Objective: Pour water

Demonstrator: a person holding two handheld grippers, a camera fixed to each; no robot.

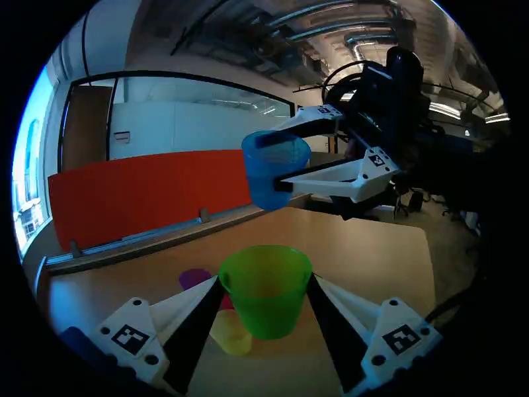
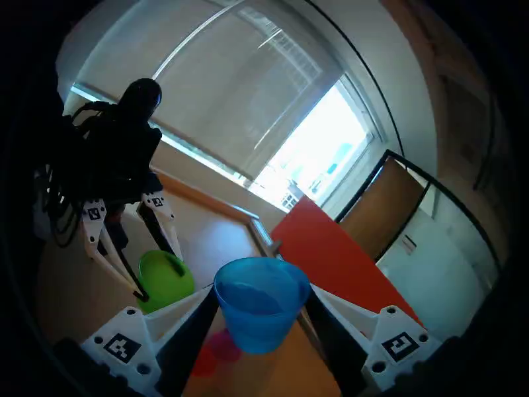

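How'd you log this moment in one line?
left tool: shut on green cup | right tool: shut on blue cup, higher than green cup | pour: not begun

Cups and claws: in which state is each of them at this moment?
green cup: upright, gripped.
blue cup: gripped, held off the table.
yellow cup: loose, upright on the table.
purple cup: loose, on the table.
left claw: shut on green cup.
right claw: shut on blue cup.
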